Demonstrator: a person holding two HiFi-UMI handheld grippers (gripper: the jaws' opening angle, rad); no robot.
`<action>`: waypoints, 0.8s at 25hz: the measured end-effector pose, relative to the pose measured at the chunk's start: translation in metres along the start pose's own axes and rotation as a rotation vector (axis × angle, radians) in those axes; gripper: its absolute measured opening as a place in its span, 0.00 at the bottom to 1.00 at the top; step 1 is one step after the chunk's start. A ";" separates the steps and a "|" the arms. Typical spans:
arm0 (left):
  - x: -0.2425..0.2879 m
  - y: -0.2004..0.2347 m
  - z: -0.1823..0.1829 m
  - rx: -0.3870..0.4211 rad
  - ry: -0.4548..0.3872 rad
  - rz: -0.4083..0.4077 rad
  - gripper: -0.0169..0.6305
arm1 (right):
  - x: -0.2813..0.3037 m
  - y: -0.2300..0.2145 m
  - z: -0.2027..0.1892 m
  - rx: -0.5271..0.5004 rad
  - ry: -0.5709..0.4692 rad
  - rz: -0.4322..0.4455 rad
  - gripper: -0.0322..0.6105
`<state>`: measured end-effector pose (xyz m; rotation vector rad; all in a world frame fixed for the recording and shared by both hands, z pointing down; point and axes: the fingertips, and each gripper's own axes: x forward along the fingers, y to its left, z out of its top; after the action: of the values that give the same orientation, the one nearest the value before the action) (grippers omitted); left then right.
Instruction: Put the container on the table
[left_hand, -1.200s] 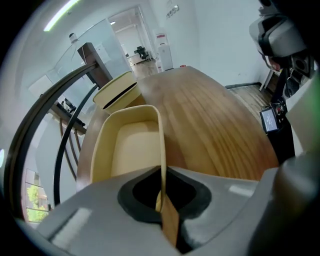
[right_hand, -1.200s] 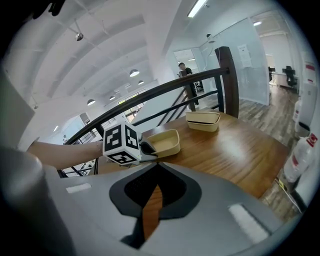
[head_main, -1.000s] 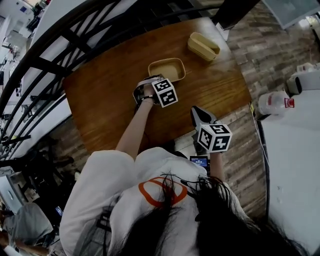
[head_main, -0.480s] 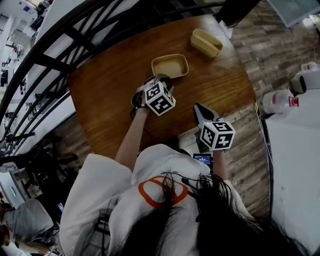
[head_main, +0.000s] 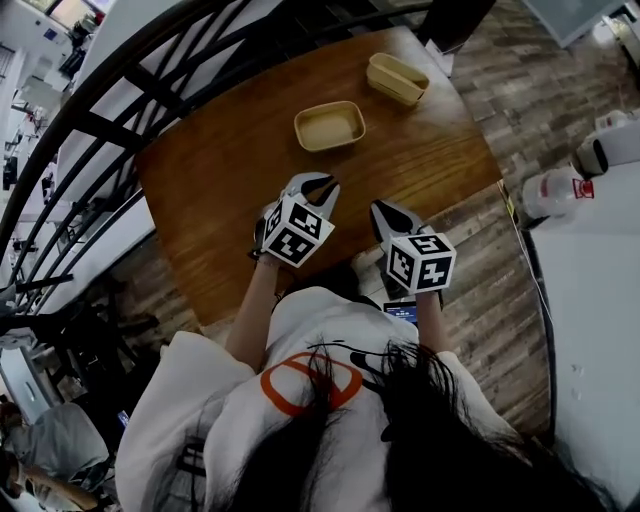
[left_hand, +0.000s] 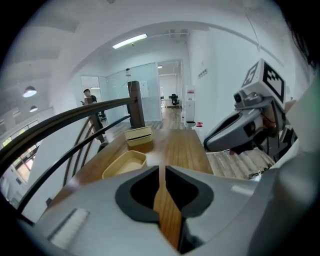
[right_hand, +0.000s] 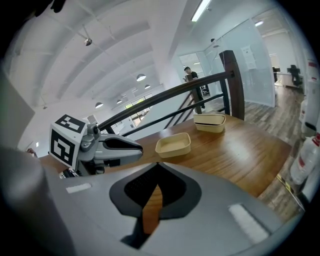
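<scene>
A shallow beige container (head_main: 330, 126) sits open on the brown wooden table (head_main: 210, 190), past the middle. Nothing touches it. My left gripper (head_main: 321, 184) hovers over the table's near part, well short of the container, jaws shut and empty. My right gripper (head_main: 384, 211) is beside it at the table's near edge, also shut with nothing in it. In the left gripper view the container (left_hand: 125, 164) lies ahead and left of the closed tips (left_hand: 160, 168). The right gripper view shows the container (right_hand: 173, 145) beyond the left gripper (right_hand: 136, 146).
A second, deeper beige box (head_main: 397, 79) stands at the table's far right corner. A black curved railing (head_main: 110, 130) runs along the table's left side. A white counter with jugs (head_main: 548, 190) is at the right, across a strip of plank floor.
My left gripper has pulled back from the container toward the person, leaving it on the table. The right gripper has shifted slightly inward.
</scene>
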<state>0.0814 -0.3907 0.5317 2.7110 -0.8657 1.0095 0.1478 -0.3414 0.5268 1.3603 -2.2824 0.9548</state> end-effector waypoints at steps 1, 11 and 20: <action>-0.006 -0.004 0.000 -0.012 -0.011 0.000 0.08 | -0.003 0.002 -0.002 0.001 -0.005 0.000 0.08; -0.055 -0.060 -0.005 -0.178 -0.110 0.005 0.06 | -0.052 0.023 -0.027 -0.033 -0.071 0.011 0.08; -0.115 -0.135 -0.010 -0.236 -0.183 0.037 0.06 | -0.115 0.063 -0.073 -0.086 -0.115 0.042 0.08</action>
<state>0.0803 -0.2218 0.4777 2.6217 -0.9985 0.6261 0.1457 -0.1961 0.4898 1.3691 -2.4158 0.8001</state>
